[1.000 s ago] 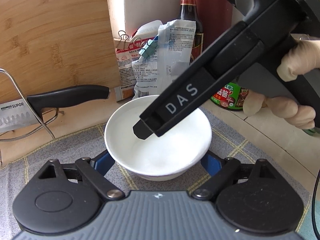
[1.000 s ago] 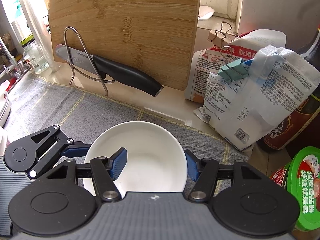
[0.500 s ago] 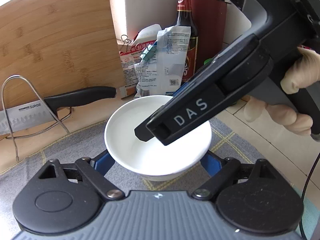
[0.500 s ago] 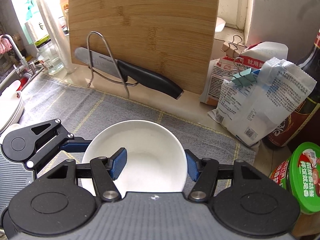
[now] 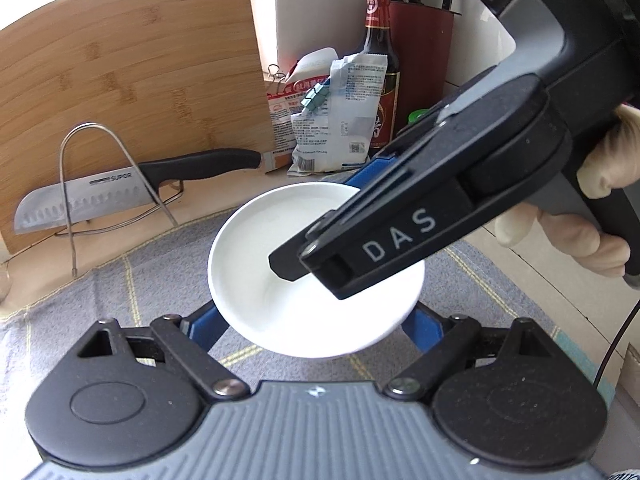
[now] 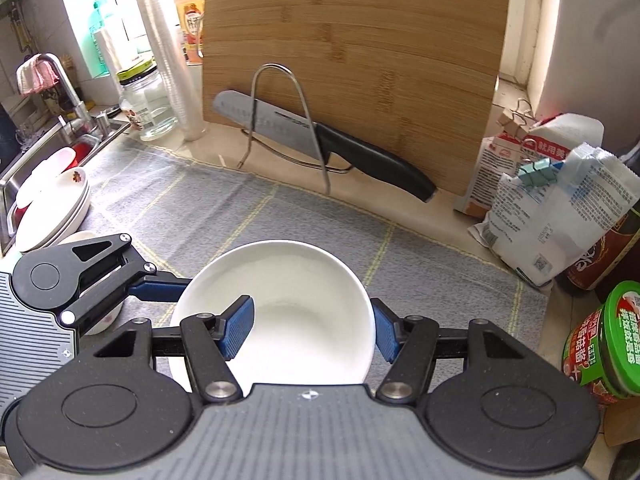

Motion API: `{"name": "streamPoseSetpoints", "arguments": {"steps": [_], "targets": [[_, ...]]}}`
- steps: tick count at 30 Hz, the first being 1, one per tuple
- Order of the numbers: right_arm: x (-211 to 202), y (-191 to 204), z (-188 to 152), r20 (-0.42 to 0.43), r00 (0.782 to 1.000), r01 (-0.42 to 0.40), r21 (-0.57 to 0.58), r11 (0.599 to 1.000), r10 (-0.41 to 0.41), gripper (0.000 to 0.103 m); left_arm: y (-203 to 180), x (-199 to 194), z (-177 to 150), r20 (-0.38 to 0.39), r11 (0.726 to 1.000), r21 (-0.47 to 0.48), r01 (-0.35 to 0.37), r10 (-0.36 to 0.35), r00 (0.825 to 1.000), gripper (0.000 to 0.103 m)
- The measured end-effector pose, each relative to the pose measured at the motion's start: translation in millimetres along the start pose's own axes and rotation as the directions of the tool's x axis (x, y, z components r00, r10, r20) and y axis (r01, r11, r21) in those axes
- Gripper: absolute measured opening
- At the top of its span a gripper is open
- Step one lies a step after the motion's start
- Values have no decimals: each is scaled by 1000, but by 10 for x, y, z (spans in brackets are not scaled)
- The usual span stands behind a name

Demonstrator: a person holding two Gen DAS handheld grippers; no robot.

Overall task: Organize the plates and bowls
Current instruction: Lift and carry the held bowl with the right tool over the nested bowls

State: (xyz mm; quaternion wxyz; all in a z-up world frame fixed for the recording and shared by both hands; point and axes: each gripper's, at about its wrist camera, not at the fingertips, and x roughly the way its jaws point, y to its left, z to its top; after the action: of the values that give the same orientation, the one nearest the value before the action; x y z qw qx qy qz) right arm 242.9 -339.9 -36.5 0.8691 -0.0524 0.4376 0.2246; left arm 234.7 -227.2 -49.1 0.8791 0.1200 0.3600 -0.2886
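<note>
Carries one white bowl [image 6: 304, 300] between both tongs over the grey checked cloth [image 6: 240, 220], seemingly lifted clear of it and well apart from the stack of white dishes [image 6: 52, 216] by the sink. Clamps the bowl's right wall with the right gripper [image 6: 312, 330], one blue pad inside the hollow and the other outside the rim. Straddles the bowl's full width with the left gripper [image 5: 312, 320], a blue finger on either flank; probably grips there too, yet hides the pads under the rim, so shows no contact outright. Looks like glazed ceramic: stiff, fairly weighty, slick, and apt to chip or shatter if dropped or knocked. Best taken as here, by the wall near the rim or across the widest part below the lip, with steady pressure and no twisting. Conceals the bowl's foot and underside in both views. Covers much of its right half in the left wrist view with the right tool's body and the gloved hand [image 5: 560, 236]. Crops and bends the dishes at the frame's edge, leaving count and kind unclear.
</note>
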Motion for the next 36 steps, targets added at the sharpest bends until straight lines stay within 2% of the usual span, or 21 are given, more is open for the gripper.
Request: {"name": "streamPoseSetpoints", "arguments": {"steps": [18, 36], "targets": [[-122, 855, 144, 32, 999, -25, -80, 997, 28, 68, 328, -709, -325, 28, 997, -50, -66, 68, 997, 91], [140, 1625, 425, 25, 992, -114, -185, 976, 121, 68, 776, -1170, -649, 21, 973, -145, -180, 185, 983, 91]]}}
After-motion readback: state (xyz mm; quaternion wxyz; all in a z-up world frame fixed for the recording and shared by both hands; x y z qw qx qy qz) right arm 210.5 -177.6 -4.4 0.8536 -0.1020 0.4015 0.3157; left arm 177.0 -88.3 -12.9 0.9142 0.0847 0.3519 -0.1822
